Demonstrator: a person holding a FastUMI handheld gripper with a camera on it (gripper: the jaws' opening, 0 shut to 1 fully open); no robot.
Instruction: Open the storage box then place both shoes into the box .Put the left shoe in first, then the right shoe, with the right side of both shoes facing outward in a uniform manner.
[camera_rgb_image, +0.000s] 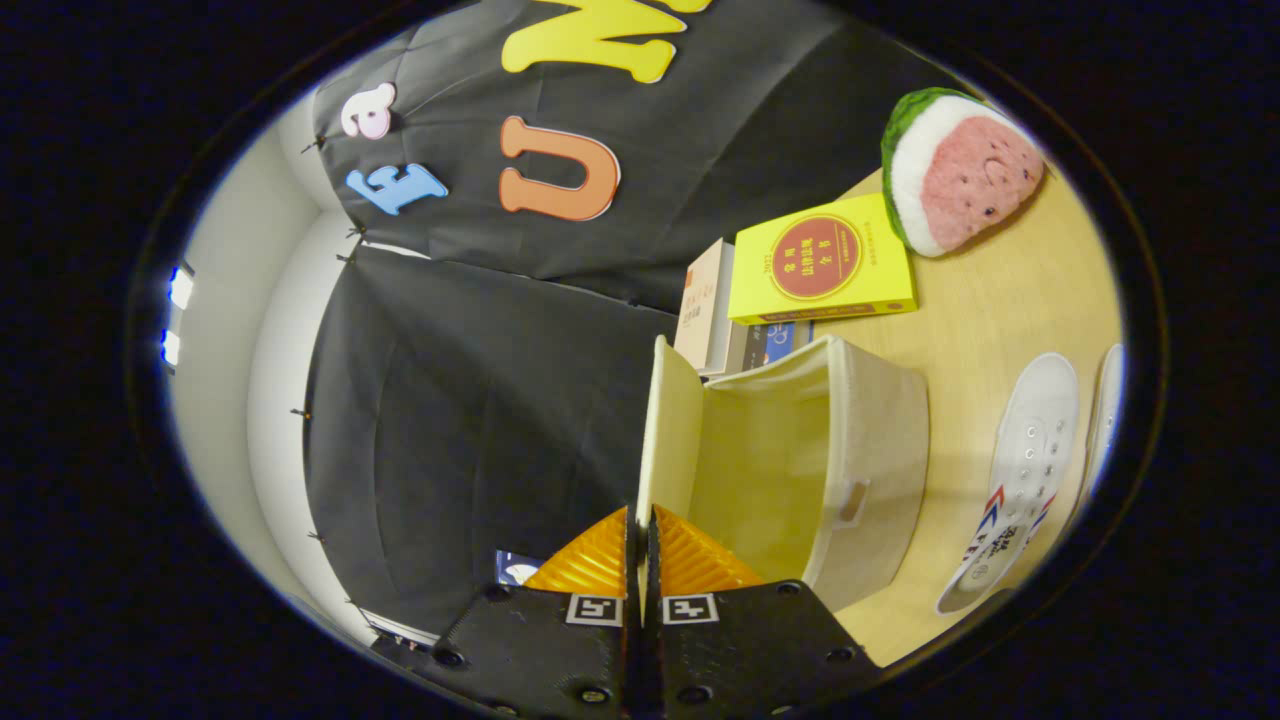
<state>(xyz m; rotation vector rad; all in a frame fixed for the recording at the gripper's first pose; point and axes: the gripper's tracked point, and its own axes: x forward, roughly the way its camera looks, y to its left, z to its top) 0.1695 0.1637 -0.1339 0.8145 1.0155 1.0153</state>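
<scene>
Up close, we see our jaws (641, 545) pinched together on the raised lid (668, 430) of the cream fabric storage box (860, 440), which stands open on the pale wooden table (1000, 300). Just beside the box lie two white canvas shoes (1030, 460), and beyond it a yellow book (825, 262) on a stack and a plush watermelon slice (960, 170).

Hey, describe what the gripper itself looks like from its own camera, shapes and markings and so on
The gripper has two wedge-shaped fingers with ribbed faces, tapering toward their tips. Each is mounted on a textured black plate fixed with dark screws. A small square black-and-white marker sits on each plate near the middle seam. No cables are visible.
</scene>
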